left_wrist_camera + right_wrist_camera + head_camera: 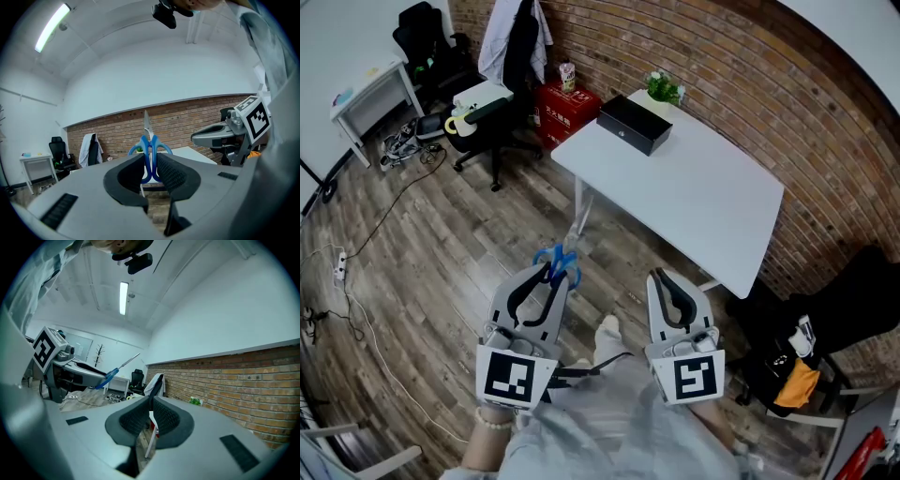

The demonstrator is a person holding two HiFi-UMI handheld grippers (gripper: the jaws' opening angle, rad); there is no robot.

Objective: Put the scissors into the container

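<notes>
The white table [694,202] carries a black container [635,123] and, seemingly, a small green plant [663,88] at its far corner.

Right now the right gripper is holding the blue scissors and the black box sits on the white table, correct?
Not quite. The left gripper holds the blue scissors by the handles, as the left gripper view shows; the right gripper is shut on nothing. The black box does sit on the white table.
</notes>
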